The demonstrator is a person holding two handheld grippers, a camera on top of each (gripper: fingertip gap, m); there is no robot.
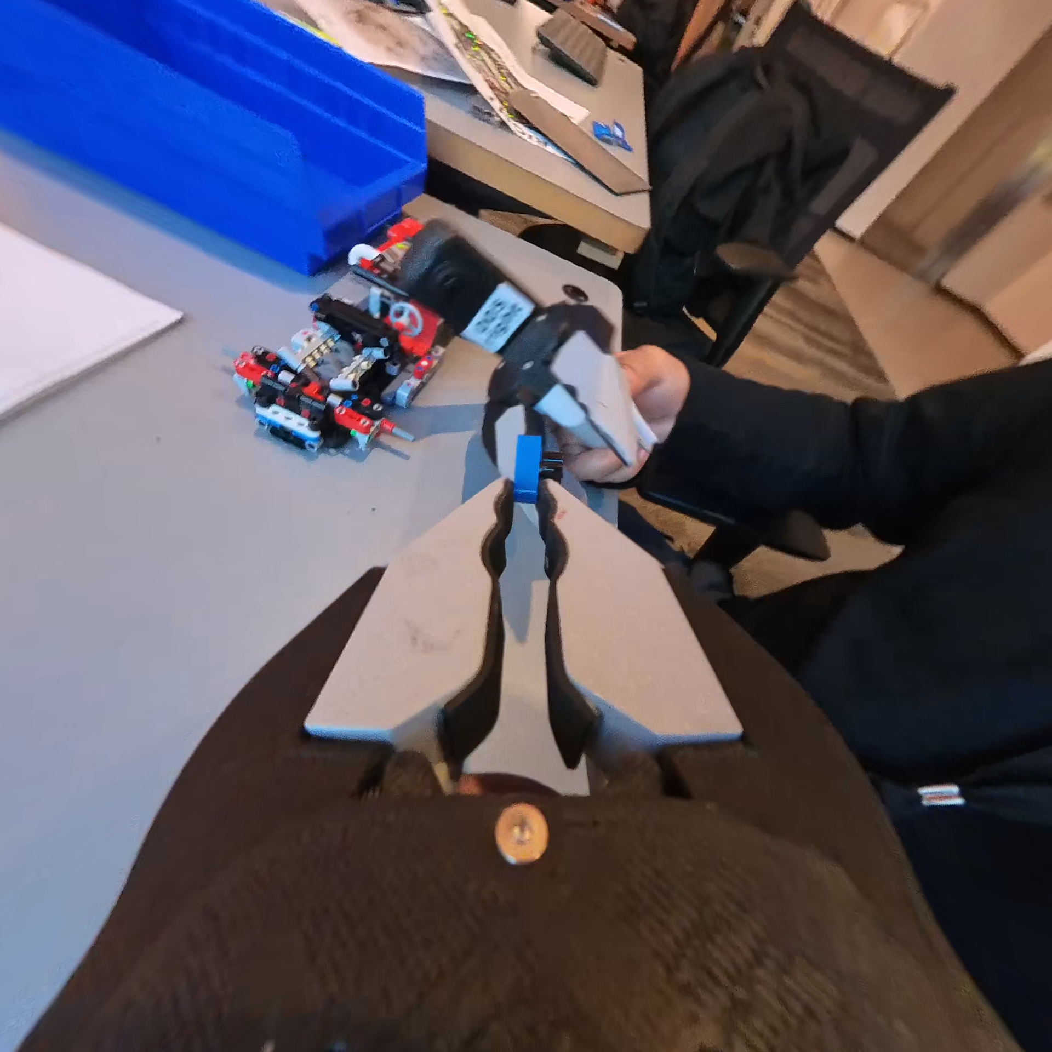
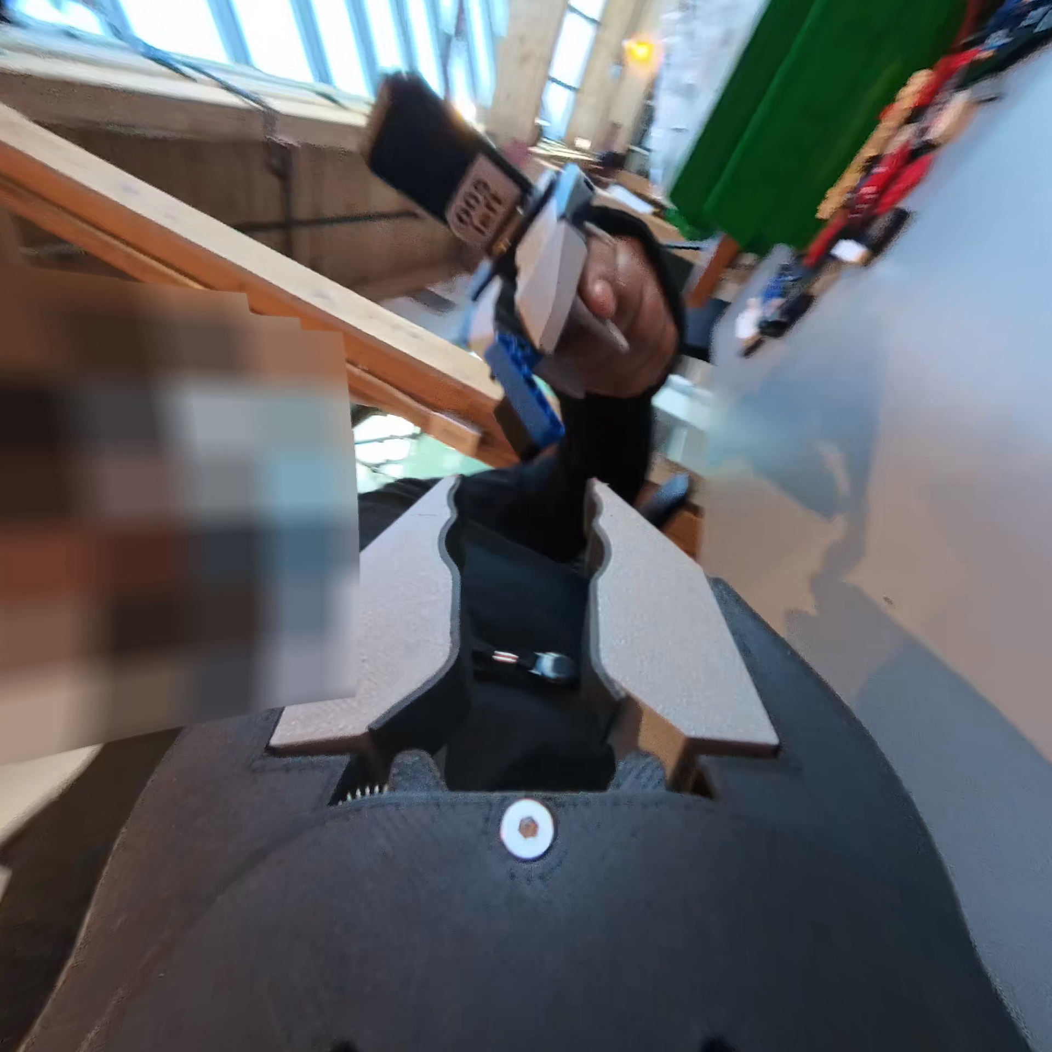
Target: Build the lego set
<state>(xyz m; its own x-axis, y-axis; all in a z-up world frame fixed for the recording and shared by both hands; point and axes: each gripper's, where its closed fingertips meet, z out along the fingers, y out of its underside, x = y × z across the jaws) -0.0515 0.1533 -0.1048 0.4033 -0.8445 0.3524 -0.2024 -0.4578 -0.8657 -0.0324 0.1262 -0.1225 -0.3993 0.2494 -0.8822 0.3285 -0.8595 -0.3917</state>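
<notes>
- Grey worktop [image 1: 142,512] across the left of the left wrist view, blue bin [image 1: 227,125] upper left.
- Half-built lego car [image 1: 341,370] mid-frame, flat on the worktop.
- Left hand-held gripper [image 1: 525,489] pinching a blue lego piece [image 1: 526,467] at its tips.
- Right hand-held gripper [image 2: 524,501] gaping wide, nothing gripped.

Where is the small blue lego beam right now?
In the left wrist view, the small blue lego beam is pinched upright at the left gripper's tips, above the grey table's edge, right of the part-built lego car.
</notes>
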